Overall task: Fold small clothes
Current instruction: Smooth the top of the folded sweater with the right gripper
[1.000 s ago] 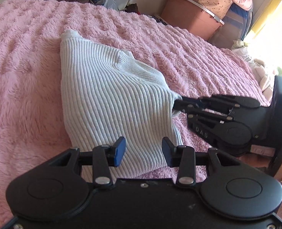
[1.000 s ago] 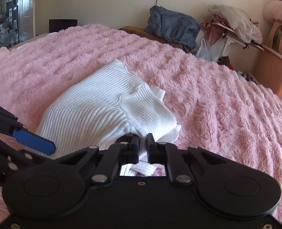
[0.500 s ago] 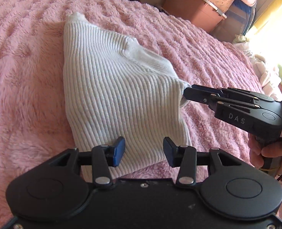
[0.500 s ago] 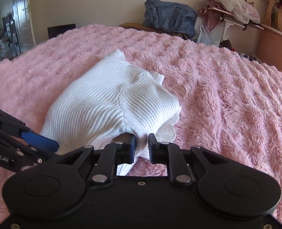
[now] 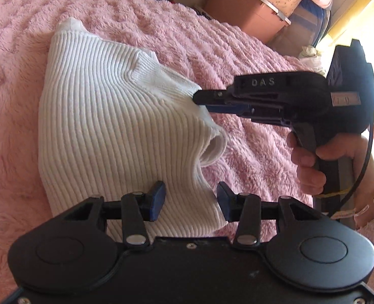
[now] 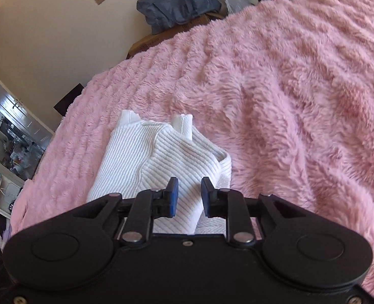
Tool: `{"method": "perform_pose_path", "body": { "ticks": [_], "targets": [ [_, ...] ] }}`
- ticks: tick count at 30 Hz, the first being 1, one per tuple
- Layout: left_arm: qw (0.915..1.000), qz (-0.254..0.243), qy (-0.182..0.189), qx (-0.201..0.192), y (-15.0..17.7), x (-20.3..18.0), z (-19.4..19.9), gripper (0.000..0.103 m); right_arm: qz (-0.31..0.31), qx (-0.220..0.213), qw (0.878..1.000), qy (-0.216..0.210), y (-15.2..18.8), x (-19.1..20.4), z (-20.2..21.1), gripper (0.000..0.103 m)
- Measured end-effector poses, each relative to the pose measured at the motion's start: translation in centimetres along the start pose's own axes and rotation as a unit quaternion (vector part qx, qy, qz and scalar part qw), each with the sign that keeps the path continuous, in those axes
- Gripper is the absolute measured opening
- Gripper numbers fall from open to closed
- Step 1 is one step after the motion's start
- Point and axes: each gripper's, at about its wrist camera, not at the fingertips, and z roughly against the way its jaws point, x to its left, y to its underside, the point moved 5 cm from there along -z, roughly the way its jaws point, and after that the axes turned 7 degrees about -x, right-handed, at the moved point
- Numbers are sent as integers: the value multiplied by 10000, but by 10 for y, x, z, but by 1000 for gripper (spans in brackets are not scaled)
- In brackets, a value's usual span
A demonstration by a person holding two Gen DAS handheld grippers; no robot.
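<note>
A white ribbed knit garment (image 5: 111, 126) lies folded on the pink fluffy blanket (image 5: 9, 101). My left gripper (image 5: 190, 197) hovers open over the garment's near edge, and nothing is pinched between its blue pads. In the left wrist view my right gripper (image 5: 199, 96) comes in from the right, its tips at the garment's right fold. In the right wrist view the right gripper (image 6: 190, 192) has its jaws opening. The garment (image 6: 161, 157) lies below the gap and the pads do not press it.
A hand (image 5: 311, 167) holds the right gripper's handle. Beyond the blanket's (image 6: 288, 101) far edge are a brown storage box (image 5: 237, 7), a blue bag (image 6: 179, 2) on a cardboard box (image 6: 166, 38), and more clutter by the wall.
The right gripper's jaws have parted and let go of the cloth, and the gripper has rolled so its handle points down. The left gripper has drifted slightly over the garment.
</note>
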Motion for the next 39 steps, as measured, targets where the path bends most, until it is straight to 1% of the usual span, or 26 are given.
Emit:
{"method": "perform_pose_path", "body": {
  "ticks": [1, 2, 4, 6, 8, 12, 14, 16, 18, 19, 20, 22, 24, 25, 26, 28, 29, 31, 34, 39],
  "targets": [
    [10000, -47, -15, 17, 4, 0, -2, 47, -36, 20, 10000, 49, 3, 0, -3, 26],
    [10000, -68, -18, 29, 7, 0, -4, 47, -58, 29, 10000, 2, 4, 0, -6, 29],
    [10000, -22, 14, 29, 9, 3, -5, 47, -78, 0, 10000, -51, 6, 0, -6, 29],
    [10000, 62, 53, 44, 9, 6, -5, 48, -102, -34, 9999, -28, 5, -1, -5, 23],
    [9999, 90, 75, 66, 10, 6, -4, 48, -89, -109, 9999, 12, 2, 0, -2, 14],
    [9998, 173, 98, 88, 8, 3, -1, 48, 81, -387, 9992, 0, -9, 5, 12, 9],
    [9998, 152, 75, 105, 8, 2, -3, 49, 134, -525, 9985, 55, -15, 5, 17, 2],
    [9999, 88, 45, 103, 10, 2, -5, 50, 149, -461, 9987, 154, -16, -1, 13, 1],
    [9999, 82, 39, 101, 10, 2, -7, 50, -23, -201, 9997, 101, -12, -9, 4, 1],
    [9999, 80, 46, 99, 9, 2, -7, 51, -112, -162, 9998, 54, -10, -13, 3, 2],
    [9999, 76, 51, 102, 9, 2, -7, 51, -140, -247, 9996, -4, -9, -15, 5, 5],
    [9999, 61, 62, 108, 9, 2, -7, 51, -11, -437, 9988, -221, -15, -13, 8, 5],
    [9999, 7, 63, 112, 10, 1, -6, 52, 186, -485, 9975, -489, -25, -5, 7, 12],
    [9999, -8, 63, 110, 10, 1, -6, 52, 400, -456, 9956, -711, -30, 3, 4, 20],
    [9999, -18, 64, 105, 10, 1, -6, 52, 616, -390, 9938, -843, -35, 9, 0, 35],
    [9999, -14, 77, 85, 11, 1, -5, 52, 1122, -345, 9888, -925, -42, 22, -10, 50],
    [9999, -11, 86, 73, 11, 1, -5, 52, 1457, -302, 9845, -932, -46, 29, -17, 50],
    [9999, -59, 101, 64, 13, 0, -5, 52, 1840, -101, 9782, -959, -51, 38, -31, 50],
    [9999, -76, 119, 48, 15, 0, -5, 53, 2118, 138, 9735, -849, -54, 44, -54, 48],
    [9998, -42, 201, 57, 15, 1, -5, 54, 2556, 258, 9627, -848, -50, 51, -76, 45]
  ]
}}
